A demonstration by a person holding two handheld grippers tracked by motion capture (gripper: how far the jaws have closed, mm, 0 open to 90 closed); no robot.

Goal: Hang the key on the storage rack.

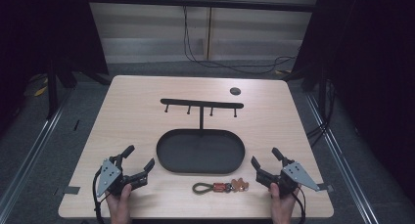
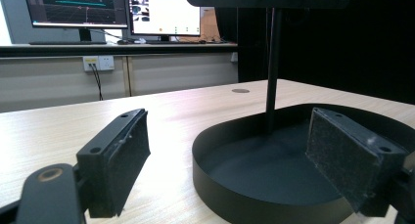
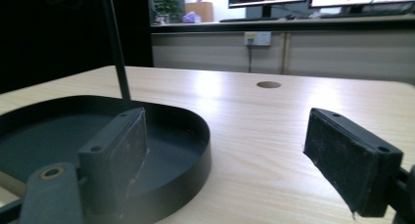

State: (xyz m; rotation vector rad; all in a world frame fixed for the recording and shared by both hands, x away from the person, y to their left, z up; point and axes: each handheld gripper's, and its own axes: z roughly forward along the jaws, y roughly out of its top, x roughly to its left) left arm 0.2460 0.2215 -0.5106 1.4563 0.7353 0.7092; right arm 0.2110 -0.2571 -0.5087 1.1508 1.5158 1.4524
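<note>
On a wooden table [image 1: 132, 111], before a black oval tray [image 1: 169, 158] with a hook stand [image 1: 201, 105], a keychain [image 1: 220, 187] lies lengthwise along the near edge, nearer the right gripper [image 1: 266, 164] than the left gripper [image 1: 138, 158], both resting low, jaws apart and empty.
</note>
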